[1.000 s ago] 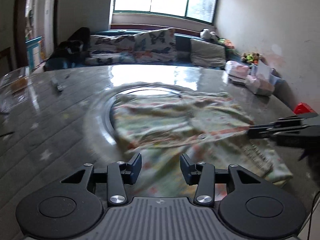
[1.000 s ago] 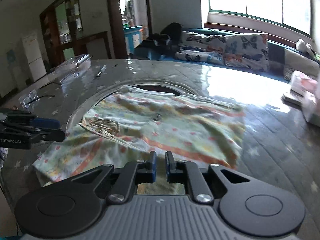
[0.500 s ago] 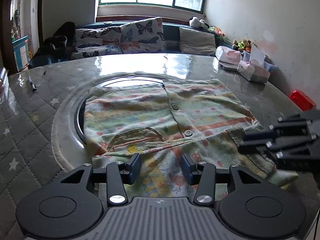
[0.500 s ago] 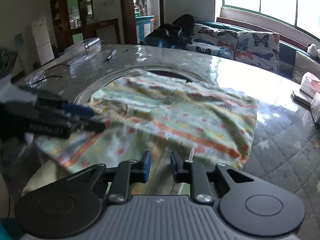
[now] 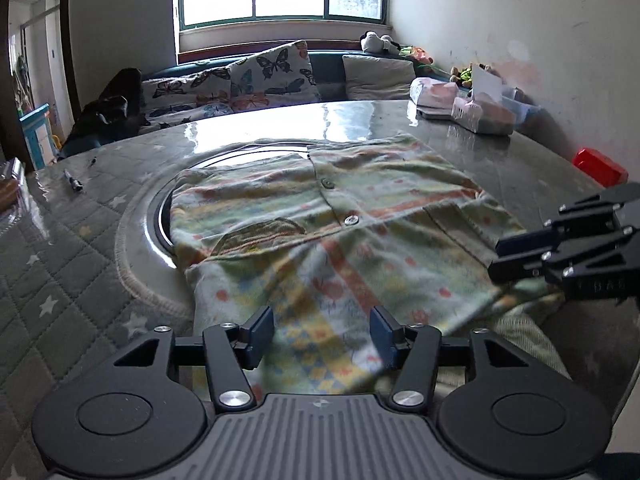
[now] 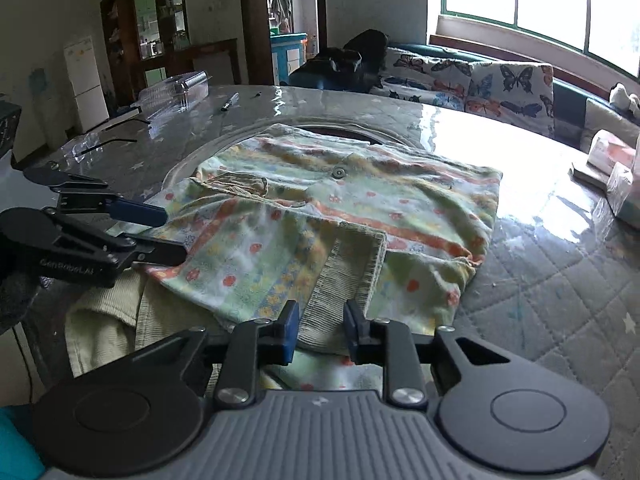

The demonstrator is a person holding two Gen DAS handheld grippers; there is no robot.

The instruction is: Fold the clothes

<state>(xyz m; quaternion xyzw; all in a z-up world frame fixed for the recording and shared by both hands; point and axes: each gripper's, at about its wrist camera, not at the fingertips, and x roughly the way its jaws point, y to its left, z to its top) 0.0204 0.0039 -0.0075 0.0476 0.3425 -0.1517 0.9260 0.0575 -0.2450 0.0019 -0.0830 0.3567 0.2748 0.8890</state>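
Observation:
A pale green children's shirt [image 5: 320, 208] with orange stripes, buttons and a chest pocket lies spread on the round table; it also shows in the right wrist view [image 6: 360, 208]. A patterned sleeve lies folded across its near part, with a ribbed cuff [image 6: 344, 280]. My left gripper [image 5: 322, 334] is open and empty, low over the near edge of the shirt. My right gripper [image 6: 318, 330] is open, its jaws on either side of the ribbed cuff without closing on it. Each gripper shows in the other's view, the right one [image 5: 520, 256] and the left one [image 6: 160, 236].
The table [image 5: 80, 264] has a quilted star-print cover and a glass turntable ring [image 5: 160, 216]. A pen [image 5: 74, 181] lies far left. Tissue packs and boxes [image 5: 480, 116] and a red box [image 5: 598, 166] sit at the right. A cream garment [image 6: 108, 320] hangs at the near edge.
My right gripper has opened from shut and let go of the sleeve, which now lies folded over the shirt. My left gripper stayed open and drew back toward the near edge.

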